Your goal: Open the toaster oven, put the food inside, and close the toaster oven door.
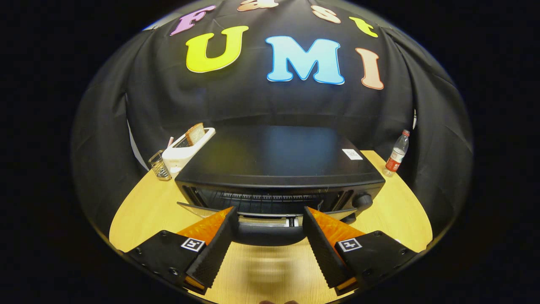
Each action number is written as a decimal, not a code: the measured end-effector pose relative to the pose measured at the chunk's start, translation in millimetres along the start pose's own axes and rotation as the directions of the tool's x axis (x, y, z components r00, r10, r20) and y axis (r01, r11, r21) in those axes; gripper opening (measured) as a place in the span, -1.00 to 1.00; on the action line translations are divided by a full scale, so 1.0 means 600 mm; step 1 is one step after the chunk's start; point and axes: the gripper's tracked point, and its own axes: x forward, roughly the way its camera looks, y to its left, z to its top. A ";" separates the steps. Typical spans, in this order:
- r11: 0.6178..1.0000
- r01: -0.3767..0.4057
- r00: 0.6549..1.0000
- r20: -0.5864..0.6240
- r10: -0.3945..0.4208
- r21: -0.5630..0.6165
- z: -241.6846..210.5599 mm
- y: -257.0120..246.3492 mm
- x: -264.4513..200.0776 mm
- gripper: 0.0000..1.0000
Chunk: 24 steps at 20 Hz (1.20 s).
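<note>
A black toaster oven [278,156] stands on the wooden table just ahead of my fingers. Its glass door [202,207] is swung forward and down, and the wire rack [261,197] inside shows above it. The door's dark handle [270,235] lies between my two fingers. My gripper [270,213] is open wide, one finger at each side of the handle, and I cannot tell whether they touch it. A slice of bread [195,134] stands in a white toaster [181,153] behind the oven's left corner.
A small metal grater [159,168] sits beside the white toaster. A plastic water bottle [396,154] stands at the table's far right. The oven's control knob [363,200] is on its right front. Bare wooden tabletop [147,211] lies on both sides of the oven.
</note>
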 end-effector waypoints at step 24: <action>0.992 -0.057 0.956 -0.293 0.021 -0.113 -0.257 -0.048 -0.080 0.95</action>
